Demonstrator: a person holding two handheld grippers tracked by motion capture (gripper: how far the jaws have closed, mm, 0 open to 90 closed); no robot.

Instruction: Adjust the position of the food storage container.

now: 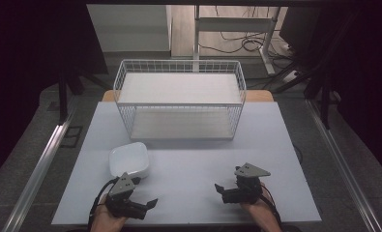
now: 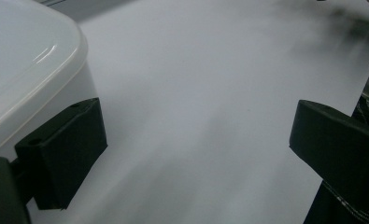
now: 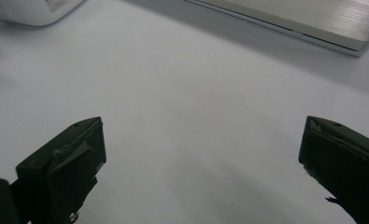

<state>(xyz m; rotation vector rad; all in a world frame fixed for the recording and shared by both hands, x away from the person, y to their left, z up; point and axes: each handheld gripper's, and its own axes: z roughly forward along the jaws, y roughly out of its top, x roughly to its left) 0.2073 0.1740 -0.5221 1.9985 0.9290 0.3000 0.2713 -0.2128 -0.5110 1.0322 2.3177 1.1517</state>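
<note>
Near table's front edge, your left gripper [image 1: 145, 203] (jaws spread) sits beside white bowl [image 1: 128, 159] — right gripper [image 1: 221, 189] also spread, holding nothing.

We see the table [image 1: 188, 159] mid-frame in the high view, with the wire basket [image 1: 179, 96] on it at upper centre. The lidded container [image 1: 128, 160] sits lower left, below the basket. The left gripper [image 1: 145, 205] lies just below the container at bottom left, the right gripper [image 1: 222, 191] at bottom right, well apart.

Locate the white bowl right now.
High view: white bowl sits front-left on the table, just ahead of the left claw, before the wire rack.
</note>
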